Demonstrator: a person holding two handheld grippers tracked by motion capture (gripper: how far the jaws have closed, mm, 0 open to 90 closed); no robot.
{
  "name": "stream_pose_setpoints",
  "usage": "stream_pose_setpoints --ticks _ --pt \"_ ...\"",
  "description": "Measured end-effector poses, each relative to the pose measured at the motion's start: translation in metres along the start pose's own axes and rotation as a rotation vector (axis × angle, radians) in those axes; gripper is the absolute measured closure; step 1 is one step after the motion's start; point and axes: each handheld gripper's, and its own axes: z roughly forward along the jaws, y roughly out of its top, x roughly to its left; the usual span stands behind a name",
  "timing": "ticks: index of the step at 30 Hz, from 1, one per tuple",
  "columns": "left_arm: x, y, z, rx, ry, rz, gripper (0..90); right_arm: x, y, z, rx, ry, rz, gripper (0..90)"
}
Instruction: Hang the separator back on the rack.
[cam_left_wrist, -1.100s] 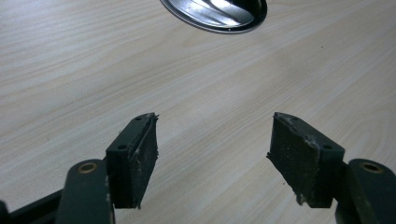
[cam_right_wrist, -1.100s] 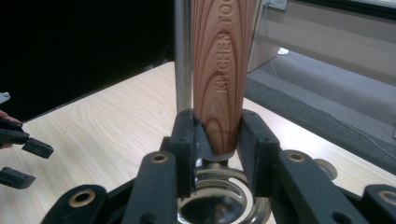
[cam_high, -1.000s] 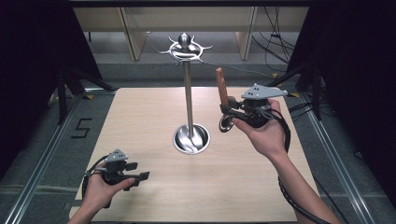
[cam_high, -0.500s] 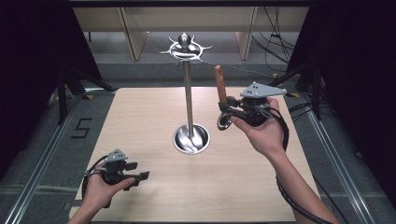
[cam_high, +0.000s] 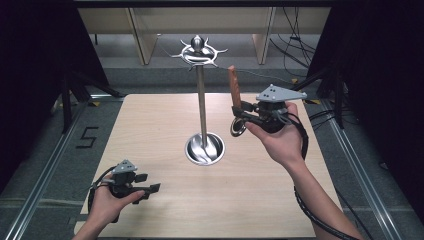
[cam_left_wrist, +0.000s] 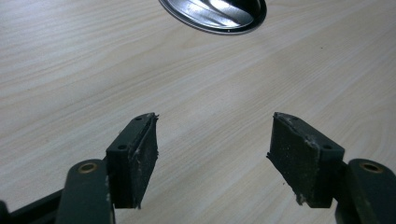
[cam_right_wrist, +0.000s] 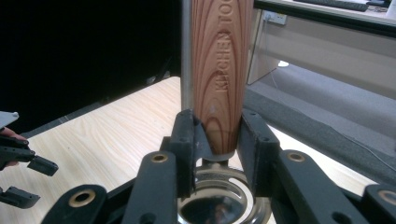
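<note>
A tall metal stand (cam_high: 202, 107) rises from a round shiny base (cam_high: 204, 148) near the middle of the pale wooden worktop (cam_high: 150, 120), with a ring of curved hooks (cam_high: 199, 51) and a knob at its top. Its thin pole is the nearest obstacle to the held tool: in the right gripper view the pole (cam_right_wrist: 187, 51) runs straight up just behind and beside the wooden handle (cam_right_wrist: 223, 70). Beyond the far edge of the worktop are light wooden furniture legs (cam_high: 142, 35) and loose cables (cam_high: 292, 45) on the floor; dark curtains flank both sides. The right hand-held gripper (cam_high: 243, 113) is raised above the worktop to the right of the stand, held in a hand (cam_high: 280, 142) whose forearm comes up from the lower right. Its jaws pinch the lower end of the handle of a kitchen tool (cam_high: 234, 92), which stands nearly upright, its metal ring-shaped end (cam_high: 238, 128) hanging below the jaws. The left hand-held gripper (cam_high: 150, 189) sits low near the front left of the worktop, gripped by the left hand (cam_high: 107, 200) and pointing to the right along the surface. Its jaws are spread wide with only bare wood between them, and the edge of the stand's base (cam_left_wrist: 215, 14) lies well ahead of it.
</note>
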Motion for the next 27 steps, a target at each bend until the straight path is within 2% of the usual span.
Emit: stream_pose_setpoints --ticks 5,6,8,11,12,16,19,21,22,27 --pt "0.0 0.0 0.0 -0.003 0.01 0.001 31.5 0.0 0.003 0.0 -0.001 0.009 -0.002 69.9" --pt "0.001 0.0 0.0 -0.001 0.01 0.003 31.5 0.002 0.003 0.0 0.001 0.016 0.016 69.8" --pt "0.0 0.0 0.0 -0.002 0.002 -0.001 31.5 0.001 0.004 0.001 -0.007 0.018 0.002 69.9" --pt "0.0 0.0 0.0 -0.002 0.007 0.001 31.5 0.003 0.005 0.002 -0.003 0.023 0.016 69.9" --pt "0.001 0.0 -0.001 -0.001 0.011 0.005 31.6 0.003 0.007 0.004 -0.01 0.033 0.003 69.8" --pt "0.001 0.0 -0.001 -0.005 0.005 0.002 31.5 0.004 0.01 0.004 -0.017 0.024 -0.001 69.9" --pt "0.001 0.0 0.0 0.0 0.01 0.004 31.5 0.007 0.011 0.004 -0.015 0.032 0.028 69.9" --pt "0.0 0.0 0.0 -0.003 0.007 -0.003 31.5 0.007 0.012 0.005 -0.024 0.035 0.023 69.9" --pt "0.0 0.0 0.0 -0.002 0.008 0.001 31.5 0.007 0.012 0.005 -0.021 0.035 0.002 69.9" --pt "0.0 0.0 0.0 -0.002 0.007 -0.003 31.5 0.009 0.014 0.007 -0.018 0.044 0.004 69.9"
